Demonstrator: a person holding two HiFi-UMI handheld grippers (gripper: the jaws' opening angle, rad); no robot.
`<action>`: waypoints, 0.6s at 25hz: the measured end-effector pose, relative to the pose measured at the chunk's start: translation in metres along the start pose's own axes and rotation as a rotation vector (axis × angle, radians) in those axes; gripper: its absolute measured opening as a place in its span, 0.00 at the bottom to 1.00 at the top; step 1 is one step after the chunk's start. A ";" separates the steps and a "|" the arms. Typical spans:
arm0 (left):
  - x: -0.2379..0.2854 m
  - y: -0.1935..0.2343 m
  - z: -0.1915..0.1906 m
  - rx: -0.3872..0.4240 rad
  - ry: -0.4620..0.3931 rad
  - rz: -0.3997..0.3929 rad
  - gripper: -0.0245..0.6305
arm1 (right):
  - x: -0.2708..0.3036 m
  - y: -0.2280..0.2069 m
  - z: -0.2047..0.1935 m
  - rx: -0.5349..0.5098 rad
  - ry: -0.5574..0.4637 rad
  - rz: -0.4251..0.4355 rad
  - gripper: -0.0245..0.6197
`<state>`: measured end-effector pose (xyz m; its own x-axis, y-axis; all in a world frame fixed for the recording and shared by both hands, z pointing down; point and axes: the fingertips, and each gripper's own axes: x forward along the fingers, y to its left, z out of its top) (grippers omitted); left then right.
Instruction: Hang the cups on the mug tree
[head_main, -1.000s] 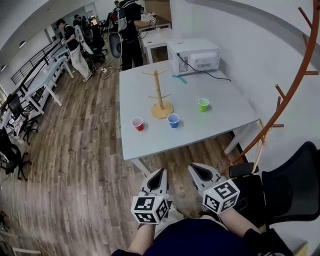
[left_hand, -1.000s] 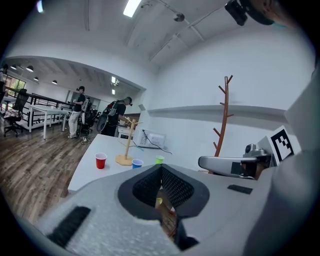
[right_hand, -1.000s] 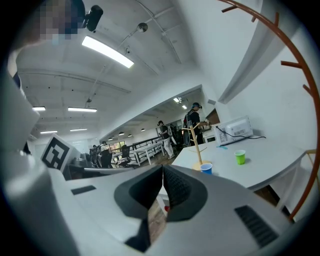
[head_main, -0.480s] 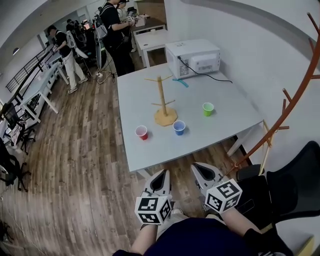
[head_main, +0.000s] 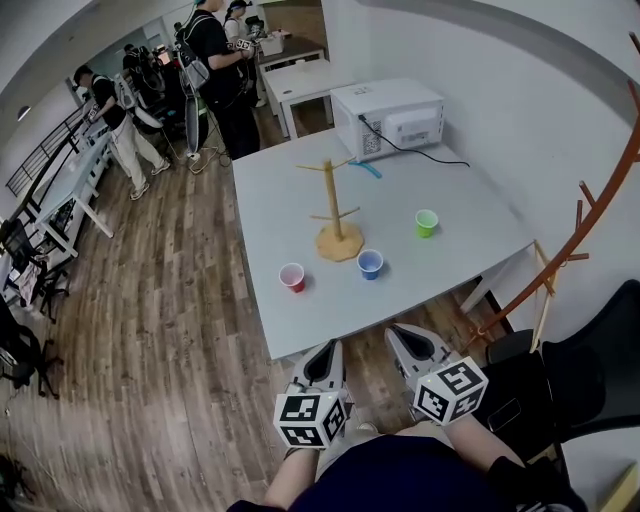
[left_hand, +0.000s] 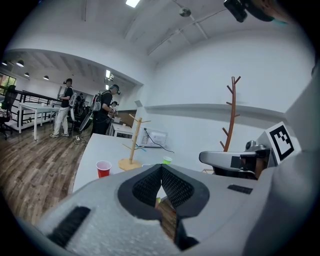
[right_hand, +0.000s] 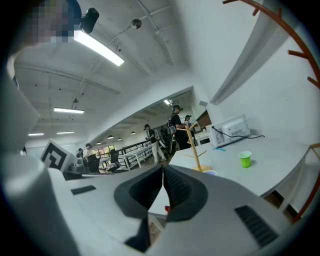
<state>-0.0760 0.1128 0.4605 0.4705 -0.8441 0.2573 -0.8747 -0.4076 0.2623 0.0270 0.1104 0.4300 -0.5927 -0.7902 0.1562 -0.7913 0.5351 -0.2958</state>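
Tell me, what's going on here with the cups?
A person holds a gripper in each hand. The left gripper and the right gripper are both shut and empty, just short of the table. On it stand a mug tree, a red cup, a blue cup and a green cup. No cup hangs on the mug tree yet.

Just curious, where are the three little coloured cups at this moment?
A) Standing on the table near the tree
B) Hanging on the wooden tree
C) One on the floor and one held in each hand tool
A: the red cup, blue cup and green cup all stand upright on the table near the mug tree, whose pegs are bare.
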 end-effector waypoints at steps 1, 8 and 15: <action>0.001 0.003 0.000 0.001 0.001 -0.001 0.07 | 0.003 0.000 0.000 0.001 -0.001 -0.002 0.08; 0.003 0.023 -0.001 -0.025 0.002 0.014 0.07 | 0.016 0.003 -0.002 -0.010 0.016 -0.001 0.08; 0.007 0.029 -0.008 -0.037 0.014 0.012 0.07 | 0.014 -0.010 -0.006 0.006 0.019 -0.034 0.08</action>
<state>-0.0974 0.0984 0.4774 0.4616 -0.8439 0.2736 -0.8757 -0.3840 0.2928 0.0256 0.0961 0.4410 -0.5687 -0.8017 0.1843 -0.8100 0.5066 -0.2955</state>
